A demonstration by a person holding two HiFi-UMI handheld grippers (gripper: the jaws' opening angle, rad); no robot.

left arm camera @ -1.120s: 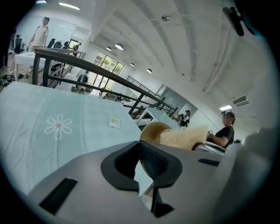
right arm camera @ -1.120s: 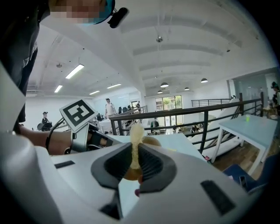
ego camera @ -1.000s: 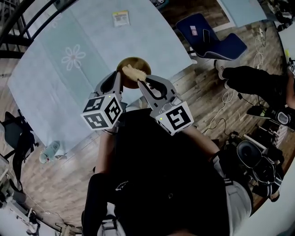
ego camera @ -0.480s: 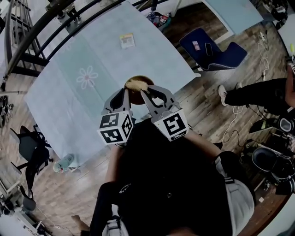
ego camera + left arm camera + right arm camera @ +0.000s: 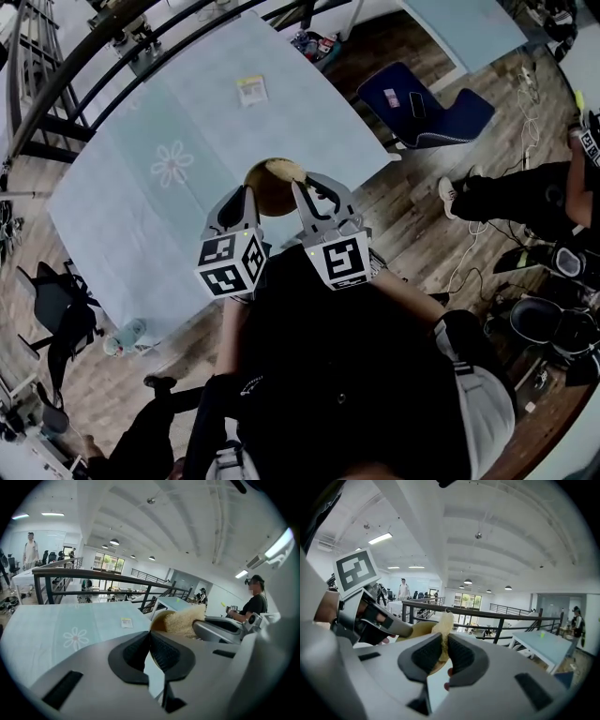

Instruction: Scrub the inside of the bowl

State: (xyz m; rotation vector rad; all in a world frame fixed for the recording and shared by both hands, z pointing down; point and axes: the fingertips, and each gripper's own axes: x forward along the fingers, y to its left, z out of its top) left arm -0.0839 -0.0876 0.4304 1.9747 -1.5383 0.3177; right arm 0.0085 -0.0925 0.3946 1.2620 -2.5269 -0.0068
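A brown wooden bowl is held tilted over the near edge of the table, with my left gripper shut on its thin rim. In the left gripper view the bowl shows just past the closed left gripper. A pale yellow scrub sponge lies against the bowl's inside, and my right gripper is shut on it. In the right gripper view the sponge sits pinched in the right gripper, with the bowl behind it.
The table has a light blue cloth with a flower print and a small yellow card. A blue chair stands to the right. A person's legs and cables lie on the wooden floor at right. A black railing runs behind the table.
Both grippers have stayed closed on the bowl and the sponge, and the sponge has shifted slightly along the bowl's upper edge. The head view has swung, and a person has appeared at lower left.
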